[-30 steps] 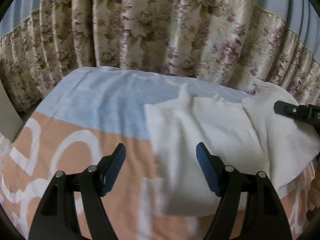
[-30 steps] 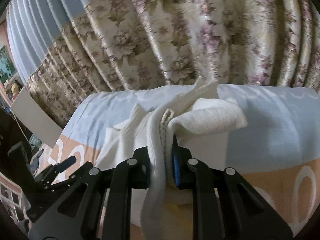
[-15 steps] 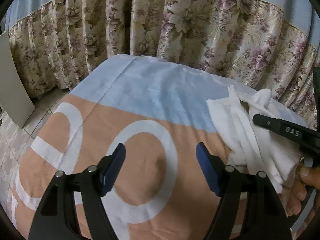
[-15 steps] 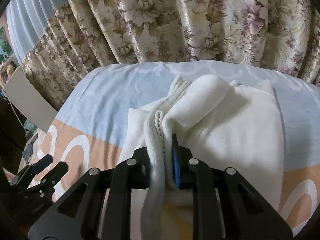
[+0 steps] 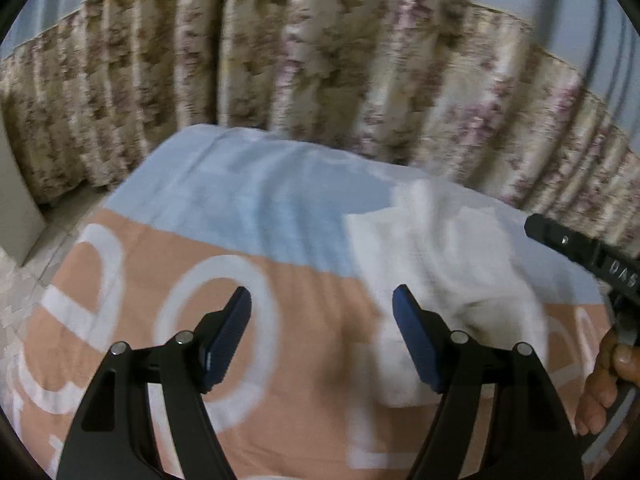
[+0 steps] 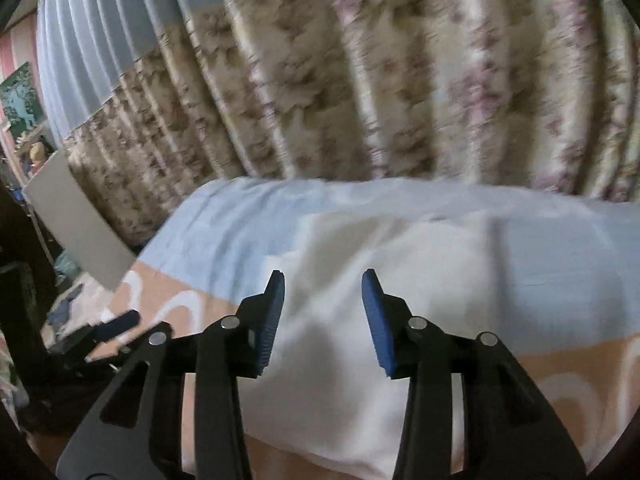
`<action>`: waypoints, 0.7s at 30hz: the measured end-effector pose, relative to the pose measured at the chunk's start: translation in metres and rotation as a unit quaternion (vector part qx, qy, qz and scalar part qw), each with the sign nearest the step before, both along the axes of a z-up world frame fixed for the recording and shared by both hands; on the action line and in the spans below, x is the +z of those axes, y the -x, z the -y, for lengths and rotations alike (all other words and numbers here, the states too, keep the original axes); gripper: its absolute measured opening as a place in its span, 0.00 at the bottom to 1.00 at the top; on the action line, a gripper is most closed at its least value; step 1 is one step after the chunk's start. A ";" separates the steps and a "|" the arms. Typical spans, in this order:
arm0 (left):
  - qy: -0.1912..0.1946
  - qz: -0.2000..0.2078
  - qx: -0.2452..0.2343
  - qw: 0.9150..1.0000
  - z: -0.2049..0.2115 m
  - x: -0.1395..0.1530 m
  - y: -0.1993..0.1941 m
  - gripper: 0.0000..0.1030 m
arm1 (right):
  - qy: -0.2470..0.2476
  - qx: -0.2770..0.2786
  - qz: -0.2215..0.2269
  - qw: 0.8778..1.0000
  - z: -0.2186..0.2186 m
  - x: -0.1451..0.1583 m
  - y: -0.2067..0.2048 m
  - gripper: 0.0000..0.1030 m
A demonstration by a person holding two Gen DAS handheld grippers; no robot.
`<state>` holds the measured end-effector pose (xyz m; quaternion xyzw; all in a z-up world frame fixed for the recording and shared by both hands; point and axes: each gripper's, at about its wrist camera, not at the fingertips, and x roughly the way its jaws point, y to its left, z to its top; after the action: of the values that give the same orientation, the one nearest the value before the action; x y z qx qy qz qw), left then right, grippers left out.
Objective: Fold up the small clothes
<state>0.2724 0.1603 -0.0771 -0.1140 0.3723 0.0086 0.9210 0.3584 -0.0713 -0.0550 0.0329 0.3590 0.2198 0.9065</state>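
1. Floral curtain [image 5: 320, 80] fills the bkgd, blurred.
2. Peach/blue blanket [image 5: 260, 220] w/ white rings covers the surface.
3. White garment [image 6: 400, 320] lies flat on the blanket, across the blue/peach border, right of center in left wrist view.
4. Right gripper [image 6: 323, 316] spread, empty, above the garment.
5. Left gripper [image 5: 322, 336] spread wide, empty, over peach area just left of the garment.

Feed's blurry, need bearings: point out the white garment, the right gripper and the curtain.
Garment [image 6: 420, 280]: right wrist view, flat middle.
Right gripper [image 6: 323, 312]: right wrist view, open, midway between fingertips.
Curtain [image 6: 360, 80]: right wrist view, floral folds.
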 end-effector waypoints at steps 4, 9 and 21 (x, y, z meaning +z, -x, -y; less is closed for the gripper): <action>0.001 0.018 -0.053 0.998 0.045 0.012 -0.002 0.72 | 0.014 -0.036 -0.009 0.999 0.056 -0.011 0.009 0.43; -0.035 0.008 -0.103 0.994 0.103 0.008 -0.017 0.72 | 0.001 -0.075 -0.039 0.996 0.114 -0.035 0.025 0.43; -0.048 -0.022 -0.061 0.997 0.084 -0.022 -0.010 0.08 | 0.009 -0.045 -0.060 0.997 0.107 -0.062 0.050 0.43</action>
<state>0.2825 0.0766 -0.0995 -0.0464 0.3980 -0.0270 0.9158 0.3081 -0.1783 -0.1169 0.0541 0.4131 0.1735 0.8924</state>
